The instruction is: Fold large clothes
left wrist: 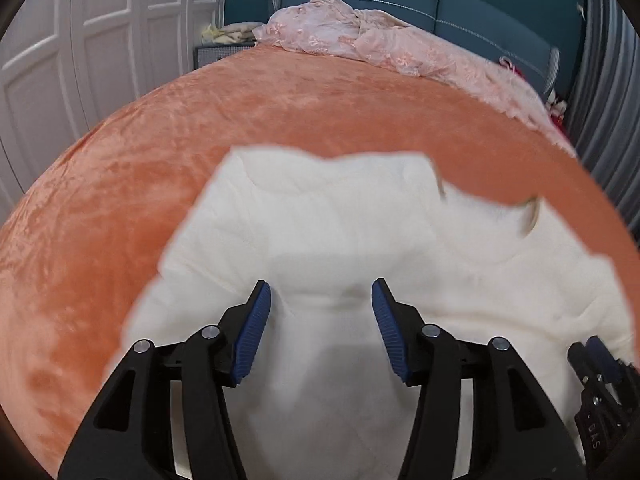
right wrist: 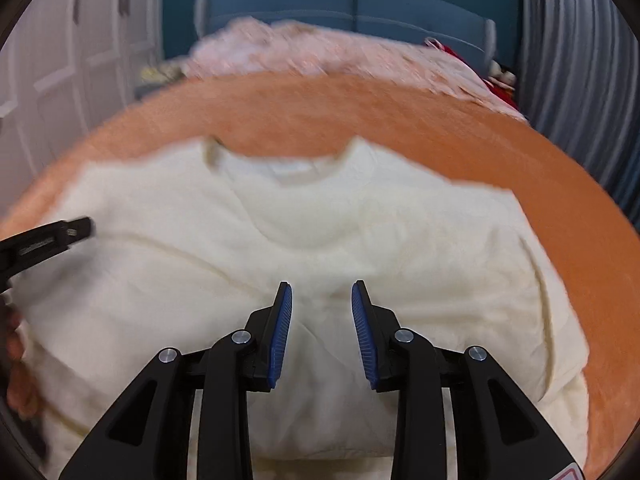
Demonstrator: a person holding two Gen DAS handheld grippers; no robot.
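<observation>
A cream-white sweater (left wrist: 344, 232) lies spread on the orange bed cover (left wrist: 120, 168), its collar (right wrist: 308, 168) pointing to the far side. My left gripper (left wrist: 321, 292) is open and empty, hovering over the sweater's left part. My right gripper (right wrist: 322, 292) is open and empty above the sweater's middle (right wrist: 320, 240). The right gripper also shows at the lower right edge of the left wrist view (left wrist: 600, 380). The left gripper shows at the left edge of the right wrist view (right wrist: 76, 230).
A pink lace blanket (left wrist: 360, 36) is heaped at the head of the bed by a blue headboard (left wrist: 480, 4). White wardrobe doors (left wrist: 80, 40) stand left. A grey curtain (right wrist: 580, 60) hangs right. The orange cover (right wrist: 560, 200) surrounds the sweater.
</observation>
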